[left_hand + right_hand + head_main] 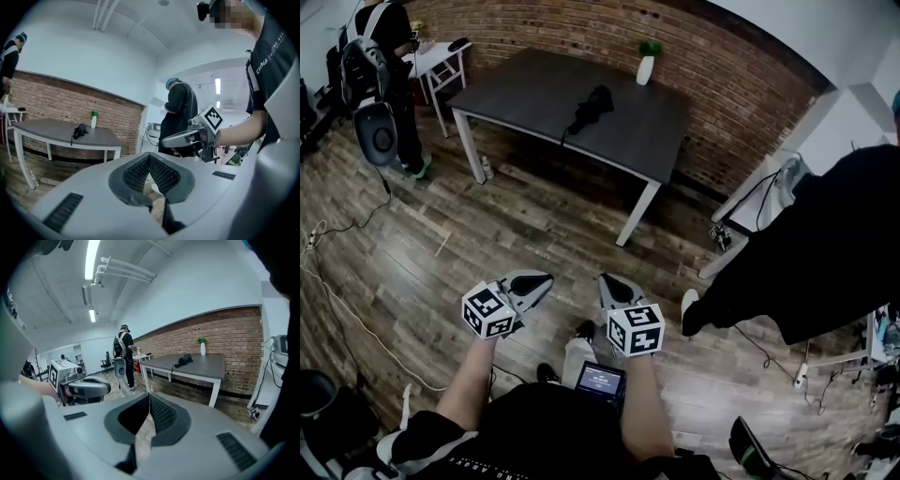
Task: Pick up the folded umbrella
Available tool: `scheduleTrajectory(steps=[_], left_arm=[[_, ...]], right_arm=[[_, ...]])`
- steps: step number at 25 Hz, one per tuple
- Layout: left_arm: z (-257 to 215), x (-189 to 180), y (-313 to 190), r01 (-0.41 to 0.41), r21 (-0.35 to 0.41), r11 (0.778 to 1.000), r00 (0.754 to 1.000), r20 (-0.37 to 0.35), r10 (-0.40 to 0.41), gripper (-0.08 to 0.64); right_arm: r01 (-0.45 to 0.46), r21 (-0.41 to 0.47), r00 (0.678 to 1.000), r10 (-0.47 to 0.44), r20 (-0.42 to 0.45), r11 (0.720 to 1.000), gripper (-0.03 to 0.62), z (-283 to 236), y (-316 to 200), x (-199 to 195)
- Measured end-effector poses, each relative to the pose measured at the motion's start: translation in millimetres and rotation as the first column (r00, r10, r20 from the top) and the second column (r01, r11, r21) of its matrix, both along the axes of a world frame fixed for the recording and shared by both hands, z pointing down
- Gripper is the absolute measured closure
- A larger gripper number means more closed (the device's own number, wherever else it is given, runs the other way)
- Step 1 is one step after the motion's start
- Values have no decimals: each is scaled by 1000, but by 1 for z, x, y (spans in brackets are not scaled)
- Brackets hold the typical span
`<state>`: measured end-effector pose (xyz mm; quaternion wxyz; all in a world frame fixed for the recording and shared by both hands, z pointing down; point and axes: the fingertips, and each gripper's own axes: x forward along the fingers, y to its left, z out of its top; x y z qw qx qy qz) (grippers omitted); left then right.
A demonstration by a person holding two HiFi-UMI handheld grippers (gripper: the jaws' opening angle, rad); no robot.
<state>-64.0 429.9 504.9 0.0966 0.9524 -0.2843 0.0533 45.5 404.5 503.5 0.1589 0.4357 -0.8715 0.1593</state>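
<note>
The folded black umbrella (pixel 592 105) lies on a dark grey table (pixel 637 141) with white legs, across the room by the brick wall. It also shows far off in the left gripper view (pixel 79 131) and in the right gripper view (pixel 184 360). Both grippers hover side by side over the wooden floor, well short of the table. My left gripper (pixel 546 279) (pixel 149 155) is shut with nothing between its pads. My right gripper (pixel 605 279) (pixel 149 395) is also shut and empty.
A white vase with a green plant (pixel 646 66) stands at the table's far edge. A person in black (pixel 825 253) stands at the right, another with a backpack (pixel 380 56) at the far left beside a white side table (pixel 441 56). Cables (pixel 337 300) trail over the floor.
</note>
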Motion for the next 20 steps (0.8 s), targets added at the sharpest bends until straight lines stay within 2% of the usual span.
scheduleTrajectory(steps=[7,12,20], left_arm=[[14,-5,-29,30,-37,999,999,21,-30,557],[13,-24,-68,84,-46,995,996,11,-84,557],[10,-23,-132,85,-50,995,996,37,-83,557]], right_arm=[[7,-36,999,-5,41,999,581,12,-41,2],[80,-45,996,-78,52,996,581,18,-78,-18],[88,-50,993,-84,81,995,581,17,-158,-14]])
